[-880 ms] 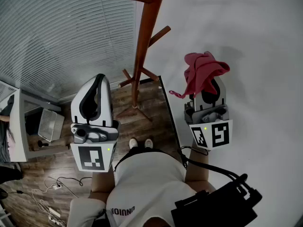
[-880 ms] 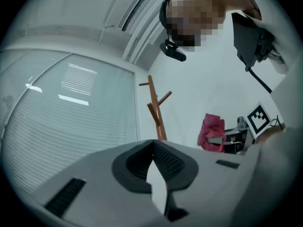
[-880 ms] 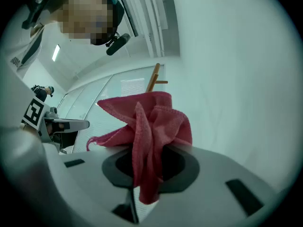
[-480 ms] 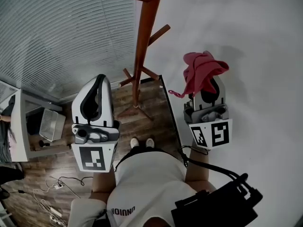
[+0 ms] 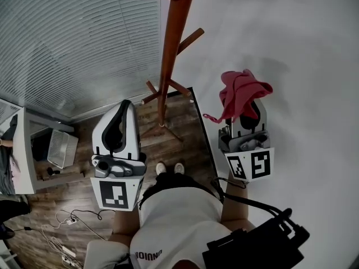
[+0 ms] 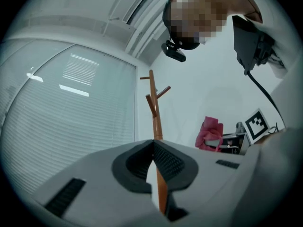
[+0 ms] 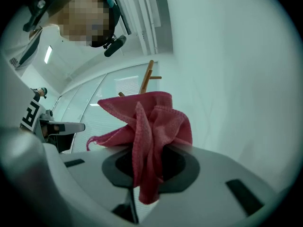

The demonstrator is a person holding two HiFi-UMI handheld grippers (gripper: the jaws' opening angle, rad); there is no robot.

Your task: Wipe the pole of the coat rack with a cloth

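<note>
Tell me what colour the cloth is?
Pinkish red. The cloth shows best in the right gripper view, clamped in the right gripper.

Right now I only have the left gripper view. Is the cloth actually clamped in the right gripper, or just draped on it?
Observer: Clamped. The right gripper view shows the pink cloth running down between the jaws of the right gripper, which are shut on it. The rest bunches above them.
Operator: Is it touching the pole?
Observer: No. In the head view there is a clear gap between the cloth and the pole.
Operator: Where's the person relative to the rack?
Observer: The head view shows their shoes on the wood floor, just short of the rack's base.
</note>
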